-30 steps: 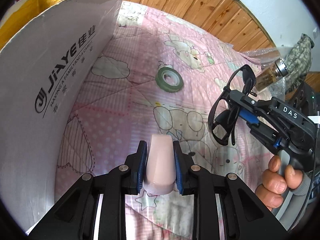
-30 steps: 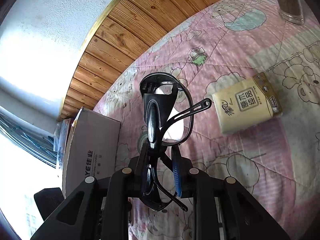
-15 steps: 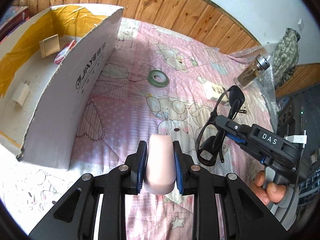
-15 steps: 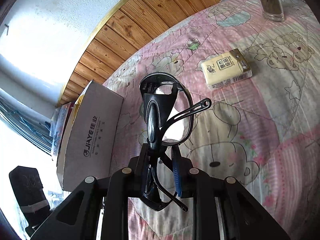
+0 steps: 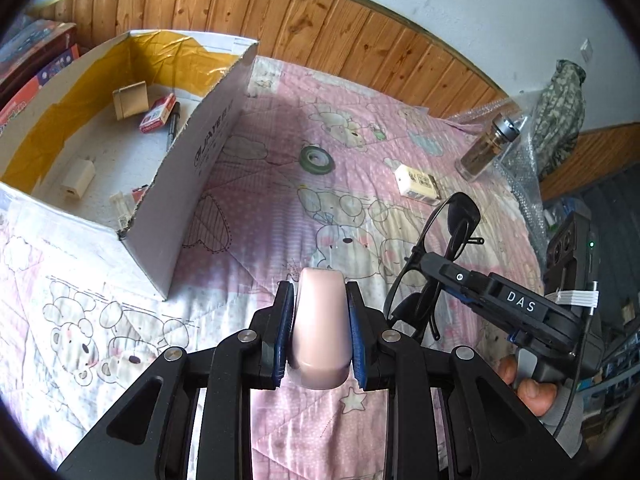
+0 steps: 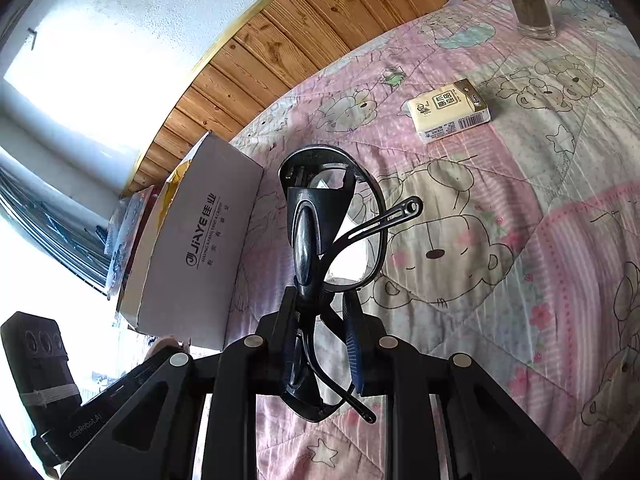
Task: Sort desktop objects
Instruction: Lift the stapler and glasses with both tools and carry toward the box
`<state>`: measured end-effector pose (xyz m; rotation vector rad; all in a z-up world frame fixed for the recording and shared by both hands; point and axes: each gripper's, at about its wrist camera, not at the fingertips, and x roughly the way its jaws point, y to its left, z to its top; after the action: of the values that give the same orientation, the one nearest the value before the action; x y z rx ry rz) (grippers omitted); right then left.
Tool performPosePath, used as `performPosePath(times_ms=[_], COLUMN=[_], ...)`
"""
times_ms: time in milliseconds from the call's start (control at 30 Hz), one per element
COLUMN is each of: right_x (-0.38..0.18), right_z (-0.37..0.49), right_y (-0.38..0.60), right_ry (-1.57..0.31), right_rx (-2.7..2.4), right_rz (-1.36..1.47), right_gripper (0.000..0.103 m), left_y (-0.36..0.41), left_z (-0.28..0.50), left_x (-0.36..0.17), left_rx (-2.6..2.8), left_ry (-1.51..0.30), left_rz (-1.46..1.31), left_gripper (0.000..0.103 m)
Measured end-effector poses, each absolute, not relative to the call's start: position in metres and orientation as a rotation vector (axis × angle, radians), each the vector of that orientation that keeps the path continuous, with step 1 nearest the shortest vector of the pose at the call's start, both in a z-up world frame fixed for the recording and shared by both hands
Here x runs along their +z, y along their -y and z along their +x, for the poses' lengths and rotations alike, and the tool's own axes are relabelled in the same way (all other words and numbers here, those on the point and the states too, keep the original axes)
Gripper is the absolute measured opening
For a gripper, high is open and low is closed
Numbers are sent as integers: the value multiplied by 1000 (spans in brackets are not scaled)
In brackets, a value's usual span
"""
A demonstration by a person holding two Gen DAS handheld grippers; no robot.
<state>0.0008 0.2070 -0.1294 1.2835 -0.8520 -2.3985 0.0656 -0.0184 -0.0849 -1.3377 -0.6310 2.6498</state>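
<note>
My left gripper [image 5: 320, 300] is shut on a pale pink rounded case [image 5: 320, 328], held above the pink quilt. To its right my right gripper [image 5: 420, 272] is shut on folded black-framed glasses [image 5: 452, 240]; in the right wrist view the glasses [image 6: 320, 240] stick up from between the pads of that gripper [image 6: 320, 308]. An open cardboard box [image 5: 200, 152] stands to the left of both grippers, with several small items lying inside. On the quilt lie a green tape roll [image 5: 317, 159] and a tissue pack [image 5: 418, 184], also in the right wrist view as the tissue pack [image 6: 448, 116].
A glass jar with a metal lid [image 5: 486, 152] stands at the quilt's far right by bubble wrap; the jar [image 6: 528, 0] is also in the right wrist view. A wood-panelled wall [image 5: 360, 40] runs behind. A person's hand [image 5: 528, 384] holds the right gripper's handle.
Both grippers have risen and drawn back from the box with their loads still held. The box's inside, hidden a second ago, has come into the left wrist view.
</note>
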Motion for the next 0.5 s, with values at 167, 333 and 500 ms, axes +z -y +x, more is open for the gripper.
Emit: performPosePath(times_ms=[167,333,500], right_x=[-121,-112,-101], right_z=[14,25,34], right_y=[-202,-194,-181], right_ry=[836,812,766], right_rx=[-2400,-2398,-2387], right_rz=[1264,1244,1226], right_gripper=[23,23,23], left_y=[20,23,29], left_z=[77,87,99], left_x=[-73,-62,-55], left_rx=[2691,2752,2782], left_ry=[587,525,525], left_rz=[-1314,-1311,-1293], left_gripper=[25,25,25])
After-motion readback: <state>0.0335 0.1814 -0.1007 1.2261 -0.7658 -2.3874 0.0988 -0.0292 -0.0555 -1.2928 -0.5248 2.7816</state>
